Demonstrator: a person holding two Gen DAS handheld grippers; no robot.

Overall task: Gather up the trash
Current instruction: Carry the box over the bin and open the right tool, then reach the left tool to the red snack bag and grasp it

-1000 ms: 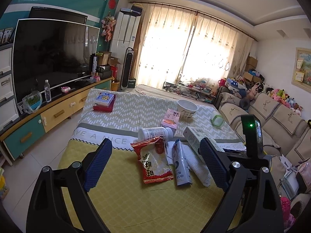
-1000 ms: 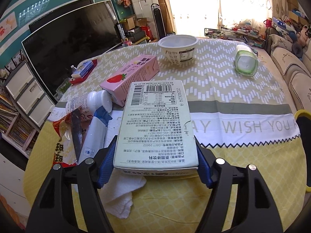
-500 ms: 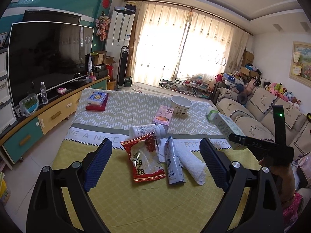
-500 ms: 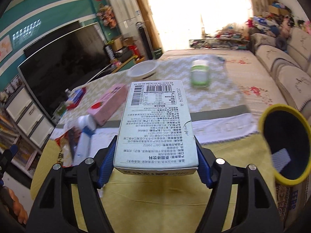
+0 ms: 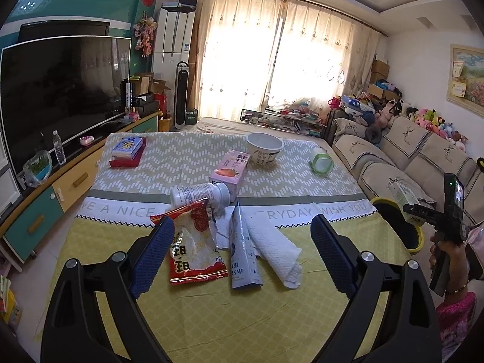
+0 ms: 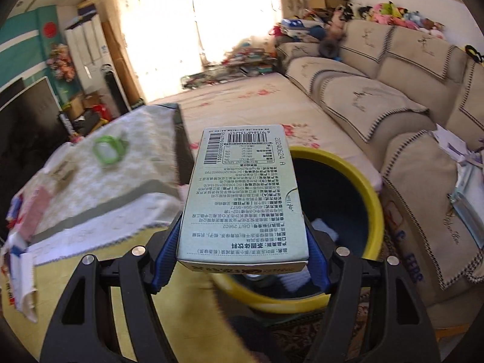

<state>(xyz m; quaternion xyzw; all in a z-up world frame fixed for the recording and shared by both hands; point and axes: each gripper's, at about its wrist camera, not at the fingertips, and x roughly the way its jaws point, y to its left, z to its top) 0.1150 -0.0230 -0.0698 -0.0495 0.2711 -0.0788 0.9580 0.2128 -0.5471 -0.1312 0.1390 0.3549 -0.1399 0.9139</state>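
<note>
**Carton held over the bin**

The right hand-held gripper (image 6: 242, 260) had its blue pads clamped on the long sides of a pale green carton (image 6: 243, 193), poised above the yellow-rimmed bin (image 6: 370, 199) beside the bench (image 5: 242, 308); the box looked light, stiff-walled and likely empty, so a side grip suited it, though hard squeezing might crush it; the left hand-held gripper (image 5: 242, 254) stood wide apart and empty above a red snack wrapper (image 5: 193, 245), crinkly and slippery

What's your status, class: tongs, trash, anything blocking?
Right tongs shut on green carton, above yellow bin. Left tongs open over red wrapper. Nothing blocking.
</note>
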